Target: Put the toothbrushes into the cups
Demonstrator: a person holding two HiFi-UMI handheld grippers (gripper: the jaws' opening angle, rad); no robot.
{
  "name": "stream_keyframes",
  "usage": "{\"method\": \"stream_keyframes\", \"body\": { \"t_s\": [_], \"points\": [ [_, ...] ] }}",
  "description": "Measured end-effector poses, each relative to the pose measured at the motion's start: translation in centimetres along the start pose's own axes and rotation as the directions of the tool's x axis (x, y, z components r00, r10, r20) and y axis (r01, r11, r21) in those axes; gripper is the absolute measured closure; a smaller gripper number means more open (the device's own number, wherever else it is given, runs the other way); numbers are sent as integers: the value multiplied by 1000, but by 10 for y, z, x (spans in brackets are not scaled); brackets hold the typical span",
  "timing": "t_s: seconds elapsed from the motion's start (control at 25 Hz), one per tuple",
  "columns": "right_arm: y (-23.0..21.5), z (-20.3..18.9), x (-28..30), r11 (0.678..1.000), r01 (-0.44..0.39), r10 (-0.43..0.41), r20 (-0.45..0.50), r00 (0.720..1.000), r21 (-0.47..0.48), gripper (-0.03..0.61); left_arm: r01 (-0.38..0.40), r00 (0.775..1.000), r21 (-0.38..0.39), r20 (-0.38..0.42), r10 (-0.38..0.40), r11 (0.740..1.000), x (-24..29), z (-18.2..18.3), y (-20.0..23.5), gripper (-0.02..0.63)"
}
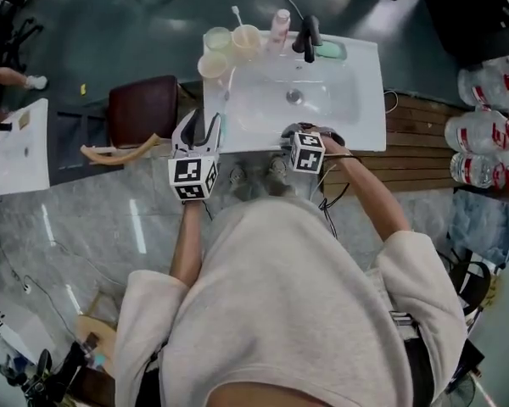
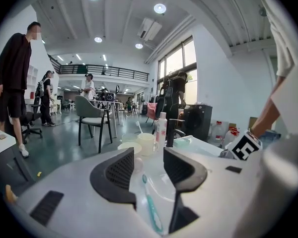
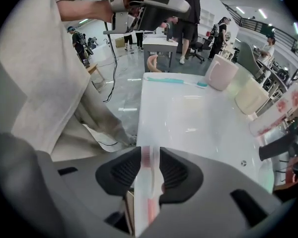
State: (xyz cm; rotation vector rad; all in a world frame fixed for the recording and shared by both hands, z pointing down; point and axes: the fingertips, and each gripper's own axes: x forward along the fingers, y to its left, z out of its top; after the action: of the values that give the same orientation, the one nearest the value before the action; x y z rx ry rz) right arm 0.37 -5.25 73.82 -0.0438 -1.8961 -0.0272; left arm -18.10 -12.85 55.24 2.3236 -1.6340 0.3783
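Note:
A white sink [image 1: 356, 108] carries three cups at its far left corner; one cup [image 1: 246, 39] holds a toothbrush, the two others [image 1: 213, 64] look empty. A teal toothbrush [image 2: 151, 207] lies on the sink's left rim, under and between the jaws of my left gripper [image 2: 148, 157], which stands wide open and apart from it. My right gripper [image 3: 149, 155] points steeply down at the sink's front edge. A clear pink toothbrush [image 3: 150, 192] lies between its narrowed jaws, with a thin gap still showing beside it. The teal toothbrush [image 3: 176, 81] also shows there.
A pink bottle [image 1: 279, 28], a black faucet [image 1: 307, 36] and a green soap [image 1: 329, 51] stand along the sink's back. A brown stool [image 1: 144, 108] sits left of the sink, water bottles [image 1: 483, 142] far right. People stand in the room [image 2: 12, 78] beyond.

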Motion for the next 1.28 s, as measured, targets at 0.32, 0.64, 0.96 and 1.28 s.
{"method": "stream_keyframes", "body": {
  "t_s": [0.32, 0.64, 0.96, 1.28],
  "points": [
    [5, -1, 3, 997, -58, 58, 6, 998, 42, 512, -3, 1000, -1, 0, 3, 1000, 2, 0, 2, 430],
    [-15, 17, -21, 995, 30, -39, 100, 994, 92, 514, 10, 1000, 4, 0, -10, 1000, 8, 2, 1, 430],
    [-44, 42, -66, 985, 159, -167, 171, 971, 61, 515, 26, 1000, 14, 4, -26, 1000, 12, 6, -2, 430],
    [-71, 57, -96, 964, 228, -255, 248, 935, 134, 516, 25, 1000, 17, 10, -25, 1000, 13, 9, 0, 430]
  ]
}}
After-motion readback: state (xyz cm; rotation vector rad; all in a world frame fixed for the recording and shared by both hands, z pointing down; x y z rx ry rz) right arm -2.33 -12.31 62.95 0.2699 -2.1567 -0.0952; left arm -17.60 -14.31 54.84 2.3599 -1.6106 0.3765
